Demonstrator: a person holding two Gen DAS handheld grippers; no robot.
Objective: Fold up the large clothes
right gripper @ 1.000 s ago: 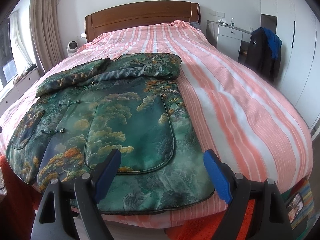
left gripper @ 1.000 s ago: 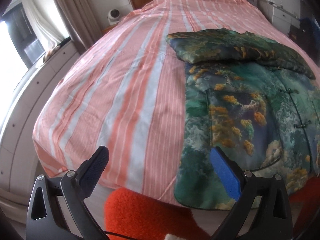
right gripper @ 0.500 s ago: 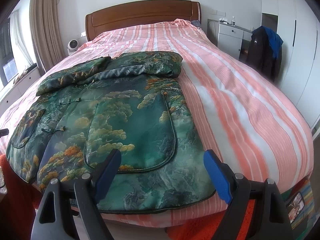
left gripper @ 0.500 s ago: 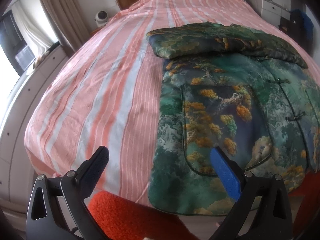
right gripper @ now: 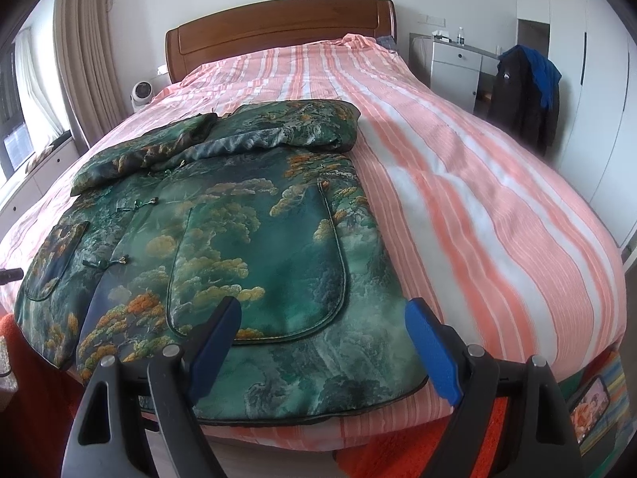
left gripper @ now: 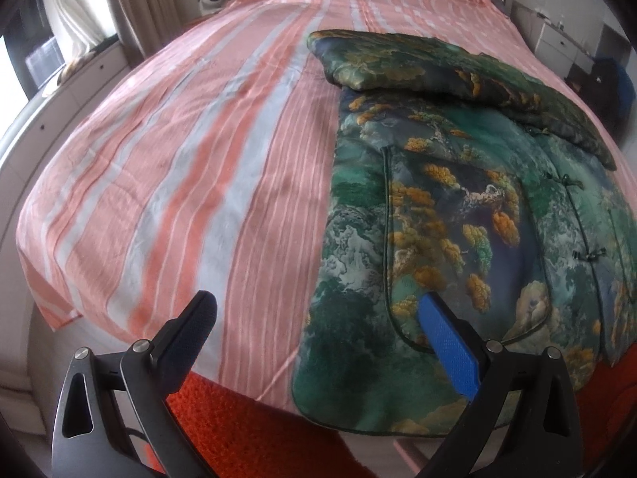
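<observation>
A large green jacket (left gripper: pixel 458 215) printed with golden trees and clouds lies flat on the bed, its sleeves folded across the top. It also shows in the right wrist view (right gripper: pixel 223 239). Its hem reaches the bed's near edge. My left gripper (left gripper: pixel 318 322) is open and empty, just above the hem's left corner. My right gripper (right gripper: pixel 324 332) is open and empty, above the hem's right corner.
The bed has a pink and white striped sheet (left gripper: pixel 191 151) and a wooden headboard (right gripper: pixel 278 32). An orange rug (left gripper: pixel 239 426) lies at the foot. A white cabinet (right gripper: pixel 454 67) and a hanging dark coat (right gripper: pixel 521 95) stand right; drawers (left gripper: pixel 79 75) and curtains stand left.
My left gripper has moved closer to the jacket's hem and tilted, so the jacket fills more of its view. My right gripper has edged slightly nearer. Both stay open.
</observation>
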